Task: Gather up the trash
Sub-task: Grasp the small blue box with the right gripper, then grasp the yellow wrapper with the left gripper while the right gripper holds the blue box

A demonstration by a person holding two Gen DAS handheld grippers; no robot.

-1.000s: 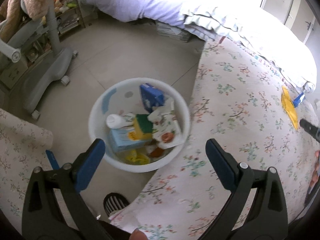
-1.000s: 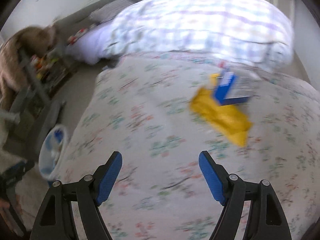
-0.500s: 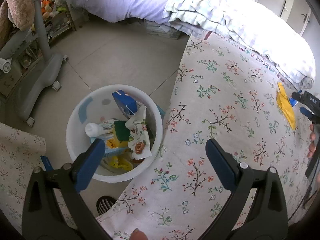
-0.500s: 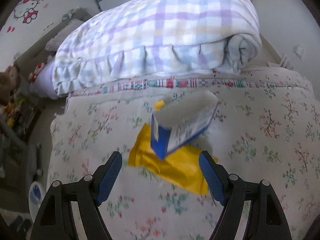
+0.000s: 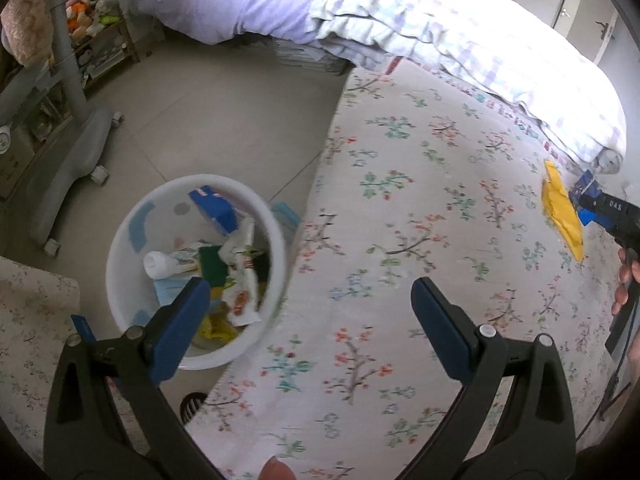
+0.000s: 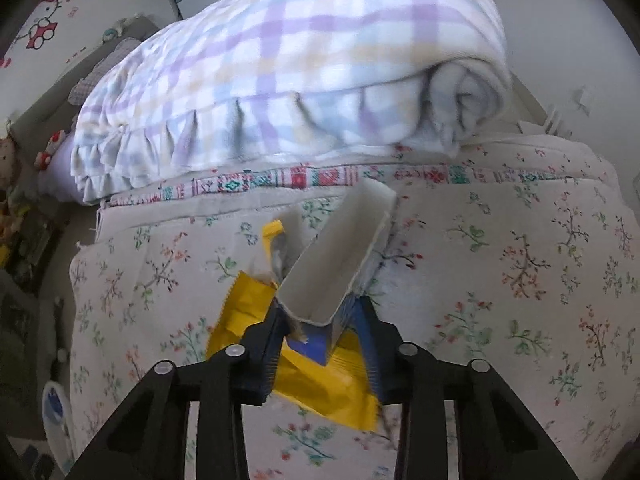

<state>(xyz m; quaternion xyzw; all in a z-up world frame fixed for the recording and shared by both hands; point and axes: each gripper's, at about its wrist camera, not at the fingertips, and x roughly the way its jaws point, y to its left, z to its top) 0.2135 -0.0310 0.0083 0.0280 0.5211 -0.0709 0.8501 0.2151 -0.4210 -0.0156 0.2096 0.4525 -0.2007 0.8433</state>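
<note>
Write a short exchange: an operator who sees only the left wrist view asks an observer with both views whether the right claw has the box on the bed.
Operator: My left claw is open, with the white bin ahead. Has the right claw got the blue box?
Observer: Yes. It is shut on the box's near end, and the open far end tilts up.
Operator: And the yellow packet?
Observer: It lies on the bedspread beneath the box, and appears to be outside the grip.
</note>
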